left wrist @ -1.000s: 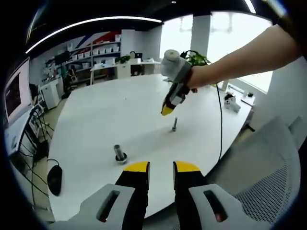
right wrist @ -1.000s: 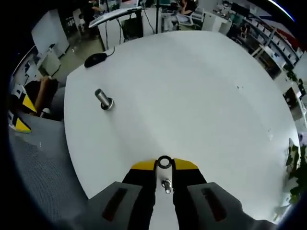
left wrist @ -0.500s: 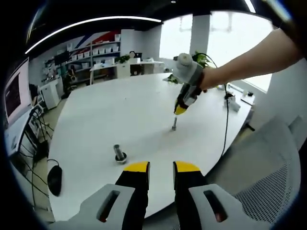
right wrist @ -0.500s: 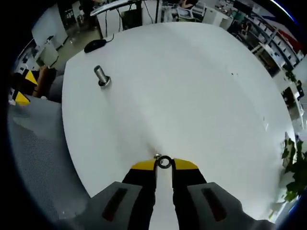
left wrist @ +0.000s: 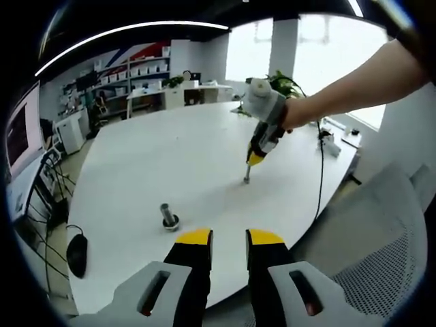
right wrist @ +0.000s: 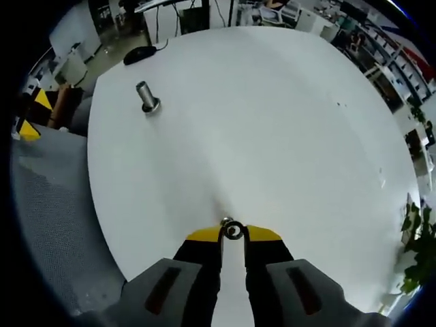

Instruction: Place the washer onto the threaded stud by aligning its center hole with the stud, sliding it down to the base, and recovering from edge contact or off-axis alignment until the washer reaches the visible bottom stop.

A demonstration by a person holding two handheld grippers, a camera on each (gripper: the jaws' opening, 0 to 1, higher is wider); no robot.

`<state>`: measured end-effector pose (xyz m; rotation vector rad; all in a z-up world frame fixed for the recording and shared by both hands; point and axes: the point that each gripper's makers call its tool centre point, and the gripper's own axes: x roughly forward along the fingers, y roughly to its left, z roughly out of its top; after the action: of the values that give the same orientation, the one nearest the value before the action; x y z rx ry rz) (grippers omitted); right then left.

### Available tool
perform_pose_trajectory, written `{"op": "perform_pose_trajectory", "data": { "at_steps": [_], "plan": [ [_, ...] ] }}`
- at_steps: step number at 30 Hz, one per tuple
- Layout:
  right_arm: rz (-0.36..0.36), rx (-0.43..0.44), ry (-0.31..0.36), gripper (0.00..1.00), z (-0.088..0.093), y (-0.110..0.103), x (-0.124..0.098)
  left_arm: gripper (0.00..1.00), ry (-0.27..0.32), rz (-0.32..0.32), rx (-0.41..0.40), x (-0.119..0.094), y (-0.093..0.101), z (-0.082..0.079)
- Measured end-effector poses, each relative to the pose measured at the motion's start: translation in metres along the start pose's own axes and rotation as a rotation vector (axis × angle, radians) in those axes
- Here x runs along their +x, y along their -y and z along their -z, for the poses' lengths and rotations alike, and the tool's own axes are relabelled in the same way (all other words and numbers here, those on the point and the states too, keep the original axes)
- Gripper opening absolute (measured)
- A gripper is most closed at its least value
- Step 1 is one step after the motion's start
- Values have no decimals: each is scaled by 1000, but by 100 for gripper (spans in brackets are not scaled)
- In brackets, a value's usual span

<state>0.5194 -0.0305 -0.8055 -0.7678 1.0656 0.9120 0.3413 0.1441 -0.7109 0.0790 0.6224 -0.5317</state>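
In the right gripper view my right gripper (right wrist: 233, 233) is shut on a small metal washer (right wrist: 234, 231), held flat between the yellow tips. The top of the threaded stud (right wrist: 224, 221) peeks out at the washer's upper-left rim, off its hole. The left gripper view has that same right gripper (left wrist: 253, 161), held in a person's hand, hanging tip-down right over the thin stud (left wrist: 246, 177) on the white table (left wrist: 170, 163). My left gripper (left wrist: 229, 238) hovers open at the table's near edge, holding nothing.
A second, thicker stud on a round base (left wrist: 167, 216) (right wrist: 146, 97) stands apart on the table. A black mouse (left wrist: 77, 253) (right wrist: 139, 54) lies near the edge. A cable (left wrist: 318, 170) trails from the right gripper. A grey mesh chair (left wrist: 381, 238) sits beside the table.
The right gripper moved with the washer from up and left of the thin stud to directly over it and lower. The left gripper stayed still.
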Motion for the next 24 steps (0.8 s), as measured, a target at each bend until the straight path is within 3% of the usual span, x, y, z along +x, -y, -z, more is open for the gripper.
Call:
{"op": "perform_pose_trajectory", "data": {
  "at_steps": [14, 24],
  "plan": [
    [-18, -9, -13, 13, 4, -3, -1, 17, -2, -4, -8, 1, -1, 0],
    [-32, -10, -28, 13, 6, -6, 17, 17, -12, -5, -14, 1, -2, 3]
  ]
}}
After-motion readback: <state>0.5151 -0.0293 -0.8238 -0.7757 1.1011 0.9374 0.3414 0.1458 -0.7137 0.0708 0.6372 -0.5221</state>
